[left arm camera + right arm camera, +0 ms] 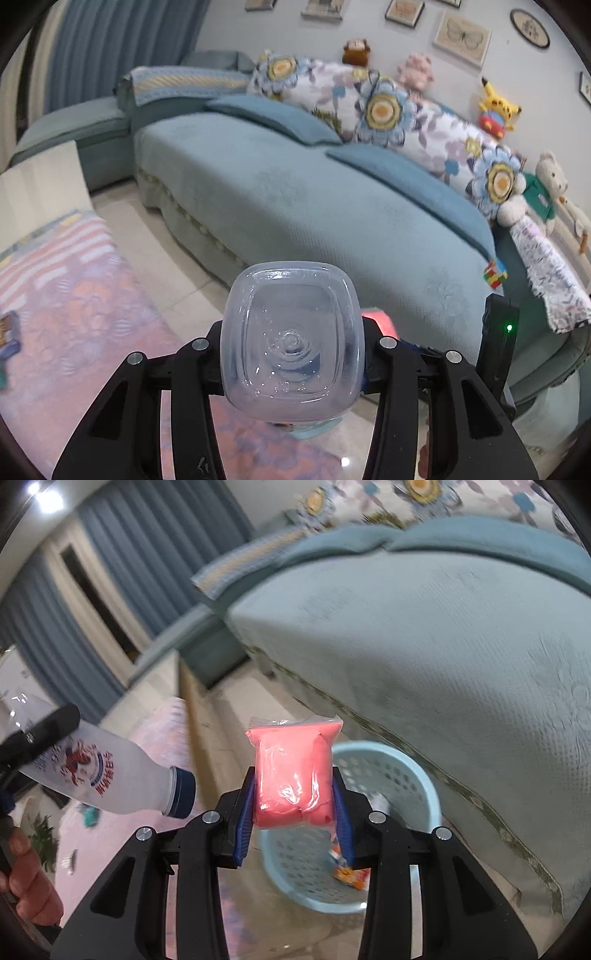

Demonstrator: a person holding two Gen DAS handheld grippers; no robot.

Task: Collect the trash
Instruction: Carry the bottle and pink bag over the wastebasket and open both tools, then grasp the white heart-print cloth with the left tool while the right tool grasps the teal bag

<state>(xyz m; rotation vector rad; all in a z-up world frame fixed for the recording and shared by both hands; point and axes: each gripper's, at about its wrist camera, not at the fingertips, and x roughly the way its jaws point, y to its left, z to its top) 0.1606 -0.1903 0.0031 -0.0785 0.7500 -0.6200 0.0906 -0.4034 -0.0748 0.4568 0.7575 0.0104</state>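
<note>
1. At the far left of the right wrist view, a person's hand [27, 882] grips the handle of the left tongs [291, 354].
2. The left tongs are clenched on a translucent white plastic bottle [291, 339] with a dark blue cap; the bottle's squarish base faces the left camera, and the black fingers [195, 369] press on its two sides.
3. In the right wrist view the same bottle lies tilted in the air, cap pointing down and to the right, printed label showing, with one black finger across its body.
4. Below it, on the left, lies a pink patterned rug [74, 295] on a pale tiled floor.
5. In the middle, the right tongs [295, 797] grasp a clear plastic packet of pink material [291, 771] between their blue pads [245, 819].
6. Just beyond and beneath that packet stands a light blue perforated plastic basket [417, 775] holding an orange wrapper [351, 877].
7. To the right runs a teal fabric sofa [295, 192] with floral cushions [380, 107] and plush toys along its back.
</note>
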